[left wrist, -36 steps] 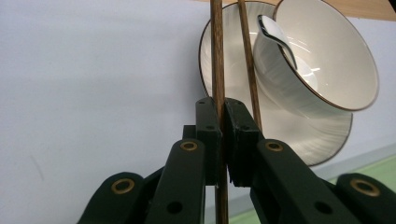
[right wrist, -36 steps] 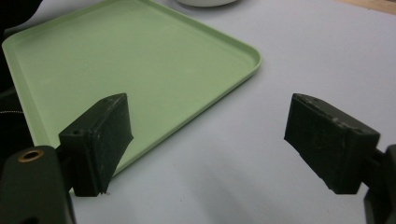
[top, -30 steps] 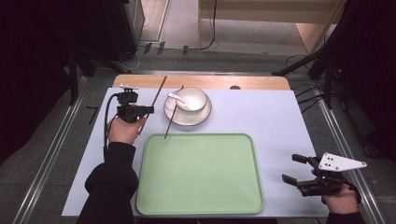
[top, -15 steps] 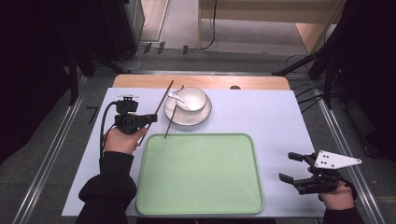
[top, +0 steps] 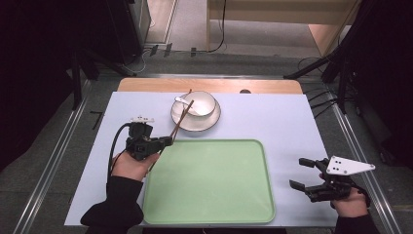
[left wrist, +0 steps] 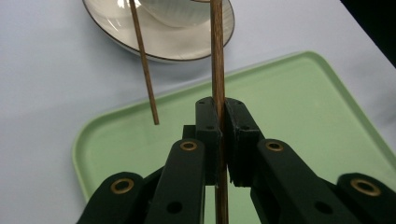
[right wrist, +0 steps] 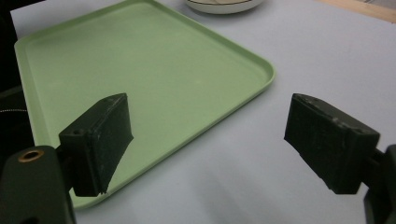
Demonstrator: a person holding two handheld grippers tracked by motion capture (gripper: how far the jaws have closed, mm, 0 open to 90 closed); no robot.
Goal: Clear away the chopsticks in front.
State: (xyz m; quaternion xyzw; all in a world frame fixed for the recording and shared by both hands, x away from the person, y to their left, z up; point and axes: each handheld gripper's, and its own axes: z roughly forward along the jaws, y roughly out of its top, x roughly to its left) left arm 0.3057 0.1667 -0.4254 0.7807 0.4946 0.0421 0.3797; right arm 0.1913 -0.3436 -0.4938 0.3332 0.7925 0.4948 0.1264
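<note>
High view: the green tray lies in the middle of the table, and I take it as my landmark. The left gripper is at the tray's far left corner. It holds brown chopsticks, which point away from the tray toward the plate. The plate stands just behind the tray's far edge, with a white bowl and a spoon on it. The right gripper is to the right of the tray, near its front corner, above the bare table.

Left gripper view: the jaws are pressed together on one chopstick, which runs straight up between the pads. The second chopstick hangs to the left, above the tray's rim. Its lower end is free, and I cannot tell if it is really clamped somewhere.

Right gripper view: the jaws stand wide apart, with nothing between them. The tray's corner is in front of them.

The risk, I think, is the second stick. If the pads grip only one, the other may slip out and fall on the tray or roll off the table. Also the far tips are close to the bowl; a quick swing of the hand could knock it or the spoon.
</note>
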